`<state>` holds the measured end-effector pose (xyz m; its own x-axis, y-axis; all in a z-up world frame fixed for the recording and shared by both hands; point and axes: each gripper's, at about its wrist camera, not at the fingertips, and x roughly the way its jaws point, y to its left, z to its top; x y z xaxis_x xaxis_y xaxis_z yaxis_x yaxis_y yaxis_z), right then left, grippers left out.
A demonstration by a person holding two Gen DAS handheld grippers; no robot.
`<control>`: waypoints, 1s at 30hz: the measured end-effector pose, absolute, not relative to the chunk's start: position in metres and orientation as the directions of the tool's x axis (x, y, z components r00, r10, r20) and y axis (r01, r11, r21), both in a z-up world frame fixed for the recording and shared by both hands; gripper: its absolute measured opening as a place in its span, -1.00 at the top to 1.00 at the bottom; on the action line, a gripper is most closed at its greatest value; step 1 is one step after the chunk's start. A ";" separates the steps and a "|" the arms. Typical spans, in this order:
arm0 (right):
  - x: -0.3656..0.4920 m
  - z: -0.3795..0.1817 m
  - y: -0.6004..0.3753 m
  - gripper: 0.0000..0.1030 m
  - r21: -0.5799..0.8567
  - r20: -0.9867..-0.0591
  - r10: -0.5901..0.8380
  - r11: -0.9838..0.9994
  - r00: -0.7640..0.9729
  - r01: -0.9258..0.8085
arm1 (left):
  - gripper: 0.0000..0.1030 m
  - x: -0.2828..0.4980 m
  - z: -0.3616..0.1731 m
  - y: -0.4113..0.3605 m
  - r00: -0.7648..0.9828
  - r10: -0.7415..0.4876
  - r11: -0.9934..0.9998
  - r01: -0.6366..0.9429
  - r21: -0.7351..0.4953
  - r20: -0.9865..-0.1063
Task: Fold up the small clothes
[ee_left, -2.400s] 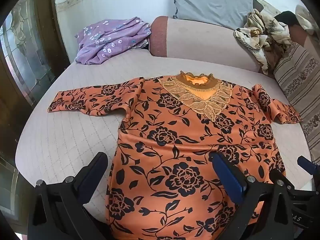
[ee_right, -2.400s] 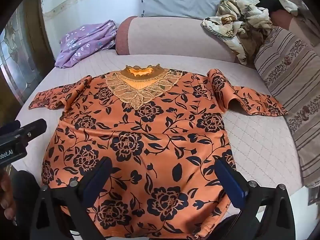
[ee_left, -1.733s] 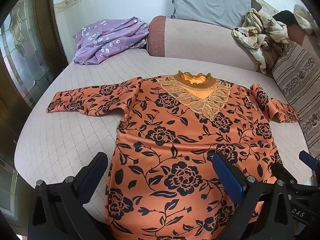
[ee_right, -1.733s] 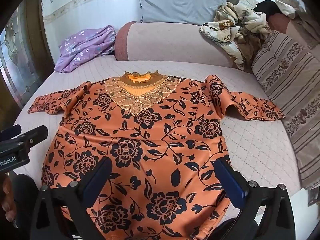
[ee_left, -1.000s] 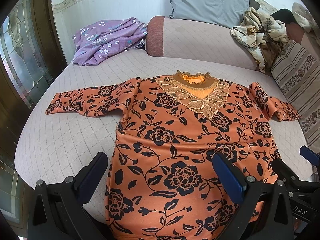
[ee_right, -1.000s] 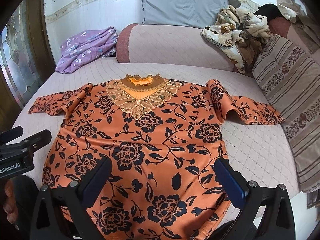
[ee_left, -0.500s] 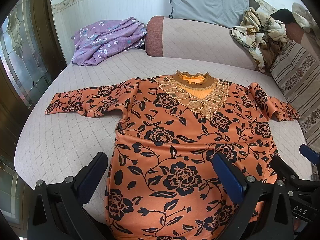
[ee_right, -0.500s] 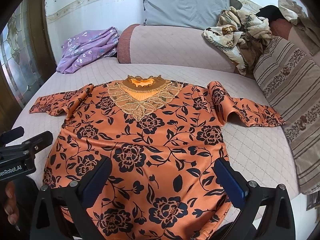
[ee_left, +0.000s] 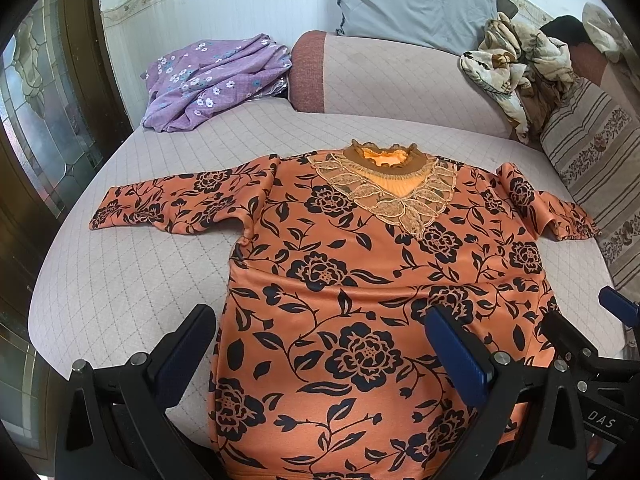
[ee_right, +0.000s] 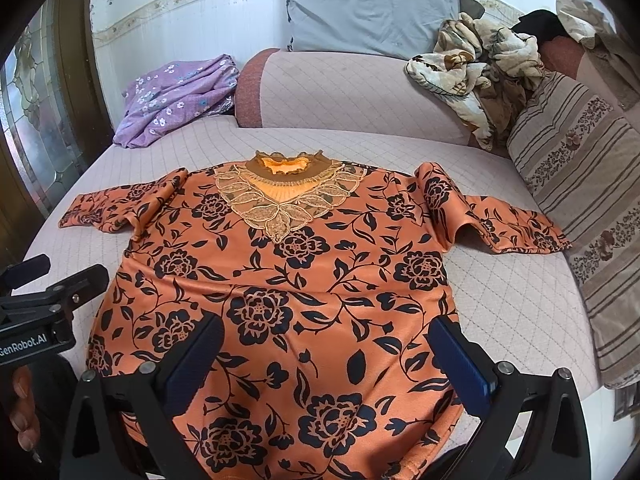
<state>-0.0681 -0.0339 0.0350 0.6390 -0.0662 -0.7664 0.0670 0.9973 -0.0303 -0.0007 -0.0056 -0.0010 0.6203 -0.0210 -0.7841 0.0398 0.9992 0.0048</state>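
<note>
An orange blouse with black flowers (ee_left: 360,272) lies flat, front up, on the quilted bed, sleeves spread to both sides, lace collar away from me. It also shows in the right wrist view (ee_right: 288,280). My left gripper (ee_left: 320,344) is open and empty, hovering over the hem's left part. My right gripper (ee_right: 326,348) is open and empty over the hem's right part. The right sleeve (ee_right: 492,220) is rumpled with a raised fold at the shoulder. The left sleeve (ee_left: 176,208) lies flat.
A purple flowered garment (ee_left: 212,76) lies at the bed's back left. A bolster (ee_left: 400,76) and grey pillow (ee_left: 412,4) run along the back. A crumpled patterned cloth (ee_right: 472,60) and striped cushion (ee_right: 580,184) sit at the right. A glass door (ee_left: 36,120) stands at the left.
Both grippers drifted slightly, so the view shifted a little. The blouse has not moved and both grippers stay open.
</note>
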 end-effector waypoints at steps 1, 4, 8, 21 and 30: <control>-0.068 0.035 -0.034 -1.00 -0.030 -0.766 -0.066 0.997 0.639 0.067 | -1.00 -0.001 -0.001 -0.006 0.620 -0.021 0.999 0.040 0.005 -0.785; -0.067 0.035 -0.034 -1.00 -0.029 -0.766 -0.065 0.997 0.639 0.067 | -1.00 -0.001 -0.002 -0.006 0.620 -0.023 0.999 0.042 0.004 -0.784; -0.066 0.034 -0.034 -1.00 -0.029 -0.768 -0.065 0.997 0.637 0.067 | -1.00 0.000 -0.003 -0.006 0.619 -0.023 0.999 0.041 0.004 -0.785; -0.060 0.032 -0.033 -1.00 -0.025 -0.773 -0.059 0.998 0.632 0.063 | -1.00 0.003 -0.006 -0.006 0.609 -0.025 0.999 0.042 0.001 -0.793; -0.057 0.030 -0.037 -1.00 0.023 -0.767 -0.009 0.999 0.641 0.041 | -1.00 0.017 -0.014 0.010 0.583 -0.063 0.998 0.039 -0.050 -0.810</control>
